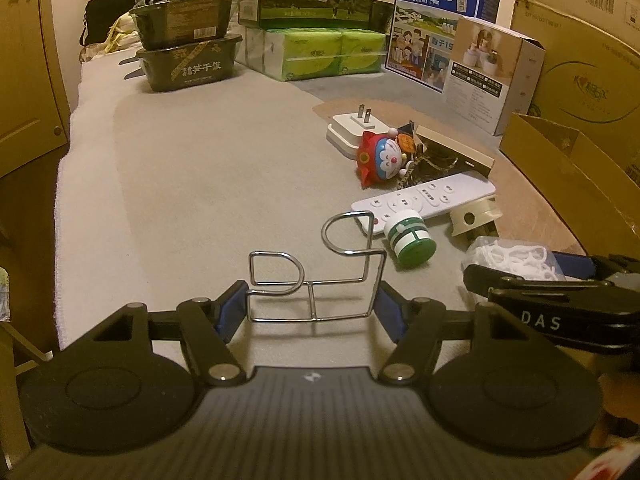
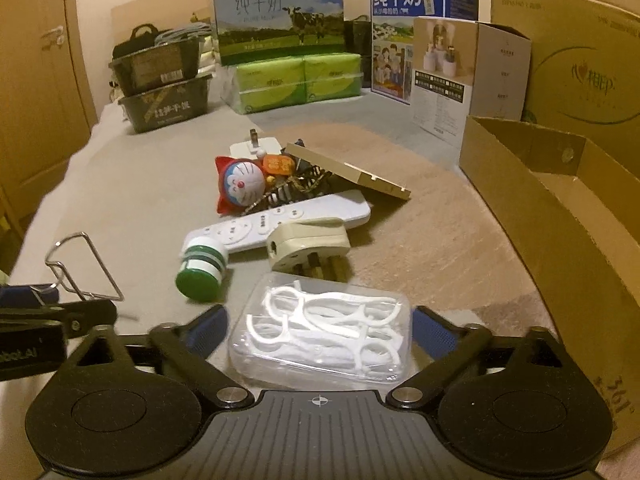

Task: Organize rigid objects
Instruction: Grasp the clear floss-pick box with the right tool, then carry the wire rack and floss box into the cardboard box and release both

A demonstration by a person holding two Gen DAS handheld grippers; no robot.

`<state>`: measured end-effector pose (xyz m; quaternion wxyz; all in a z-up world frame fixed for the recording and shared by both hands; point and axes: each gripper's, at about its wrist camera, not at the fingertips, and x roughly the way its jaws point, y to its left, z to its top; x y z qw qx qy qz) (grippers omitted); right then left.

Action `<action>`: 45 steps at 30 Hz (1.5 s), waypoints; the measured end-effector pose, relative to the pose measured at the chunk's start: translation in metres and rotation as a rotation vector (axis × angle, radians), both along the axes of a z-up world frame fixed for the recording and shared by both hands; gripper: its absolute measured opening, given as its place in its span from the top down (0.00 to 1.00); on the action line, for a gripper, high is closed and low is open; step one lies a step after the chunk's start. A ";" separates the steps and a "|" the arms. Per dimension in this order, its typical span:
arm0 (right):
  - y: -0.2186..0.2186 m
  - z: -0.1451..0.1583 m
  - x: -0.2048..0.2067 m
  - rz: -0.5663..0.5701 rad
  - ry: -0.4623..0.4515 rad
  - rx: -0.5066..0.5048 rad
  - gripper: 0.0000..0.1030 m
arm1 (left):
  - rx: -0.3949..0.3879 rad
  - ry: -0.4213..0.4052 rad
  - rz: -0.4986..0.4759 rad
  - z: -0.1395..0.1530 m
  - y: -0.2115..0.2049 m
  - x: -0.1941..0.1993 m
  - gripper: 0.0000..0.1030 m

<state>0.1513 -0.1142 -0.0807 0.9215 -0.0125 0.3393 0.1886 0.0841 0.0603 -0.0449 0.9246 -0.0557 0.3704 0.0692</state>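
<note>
My left gripper (image 1: 312, 310) is shut on a bent chrome wire rack (image 1: 340, 280), whose two sides sit against the blue pads; the rack stands upright just over the grey cloth. In the right wrist view, a clear box of white floss picks (image 2: 320, 328) lies on the cloth between the fingers of my right gripper (image 2: 318, 332). The pads stand close to the box's sides, with a thin gap showing on the left. Ahead lie a green-and-white jar (image 2: 202, 270) on its side, a white remote (image 2: 280, 216), a beige plug adapter (image 2: 308, 242) and a Doraemon toy (image 2: 240, 184).
An open cardboard box (image 2: 560, 220) stands at the right edge. A flat beige box (image 2: 352, 174) and a white charger (image 2: 252, 146) lie behind the toy. Milk cartons (image 2: 280, 12), green tissue packs (image 2: 296, 80) and stacked dark trays (image 2: 168, 96) line the back.
</note>
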 end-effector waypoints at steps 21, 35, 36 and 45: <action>-0.054 0.047 -0.036 -0.049 -0.094 0.048 0.15 | 0.013 -0.052 -0.111 0.041 -0.053 -0.008 0.37; -0.184 0.085 -0.034 -0.297 -0.157 0.033 0.15 | -0.043 -0.099 -0.393 0.068 -0.173 0.028 0.37; -0.194 0.085 -0.031 -0.311 -0.154 0.036 0.15 | -0.043 -0.100 -0.413 0.069 -0.183 0.032 0.37; -0.265 0.078 -0.011 -0.401 -0.129 0.058 0.15 | -0.024 -0.111 -0.537 0.066 -0.247 0.066 0.37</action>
